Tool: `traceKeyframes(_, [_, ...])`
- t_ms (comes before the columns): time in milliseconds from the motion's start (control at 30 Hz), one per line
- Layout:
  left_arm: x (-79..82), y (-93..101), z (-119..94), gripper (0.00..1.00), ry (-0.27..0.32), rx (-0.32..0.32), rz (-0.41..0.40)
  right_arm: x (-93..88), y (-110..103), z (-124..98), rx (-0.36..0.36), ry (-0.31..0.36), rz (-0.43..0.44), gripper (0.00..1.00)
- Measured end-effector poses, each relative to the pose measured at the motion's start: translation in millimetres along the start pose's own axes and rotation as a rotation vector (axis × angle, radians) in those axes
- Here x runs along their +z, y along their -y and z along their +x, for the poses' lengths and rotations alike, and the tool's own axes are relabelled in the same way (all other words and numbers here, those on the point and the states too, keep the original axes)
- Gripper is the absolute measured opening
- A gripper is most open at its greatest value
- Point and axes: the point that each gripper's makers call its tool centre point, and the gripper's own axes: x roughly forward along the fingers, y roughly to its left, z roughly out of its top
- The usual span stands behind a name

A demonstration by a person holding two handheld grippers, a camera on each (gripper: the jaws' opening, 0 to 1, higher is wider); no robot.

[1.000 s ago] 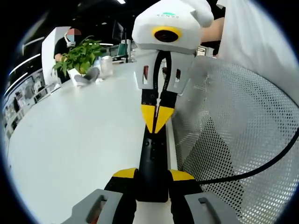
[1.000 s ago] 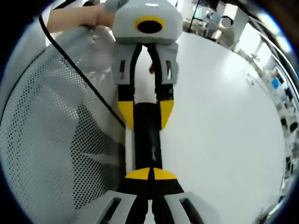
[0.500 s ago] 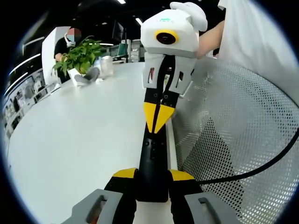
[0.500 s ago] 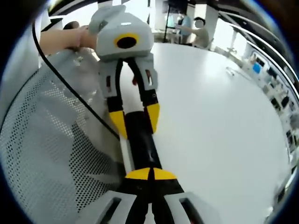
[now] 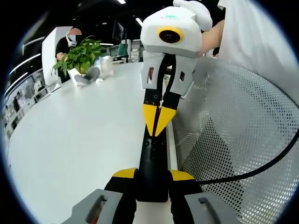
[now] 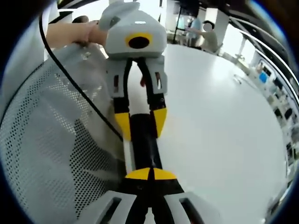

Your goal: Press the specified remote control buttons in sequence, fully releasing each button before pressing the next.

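While the left gripper [image 5: 152,179] clamps the remote [image 5: 153,161], the right gripper's [image 5: 157,127] closed fingers [image 5: 150,117] press it; its labels look unreadable

Remote control [image 5: 153,163]: near end hidden between the left gripper [image 5: 152,177] tips; button markings too small to read. Far end covered by the closed yellow tips of the right gripper [image 5: 158,122].

In the right gripper view, the remote [image 6: 142,147] is capped at both ends by tips (contact with any button cannot be told).

Black cable [image 5: 261,168]: cut off at the picture's edge.

Items beside the potted plant [image 5: 79,56]: too small to identify.
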Motion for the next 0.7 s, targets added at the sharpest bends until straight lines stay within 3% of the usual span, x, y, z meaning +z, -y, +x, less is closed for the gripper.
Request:
traceKeyframes(467, [0.1,-0.4,-0.3,0.25,0.000,0.000,0.000,-0.6,1.3,1.8,0.017,-0.067,-0.023,0.00])
traceKeyframes(633, [0.1,-0.7,-0.5,0.25,0.001,0.000,-0.004,-1.1,2.4,1.2,0.016,-0.046,0.024,0.00])
traceKeyframes(700, [0.0,-0.8,-0.6,0.25,0.001,0.000,-0.003,-1.3,1.0,0.9,0.002,-0.031,0.003,0.00])
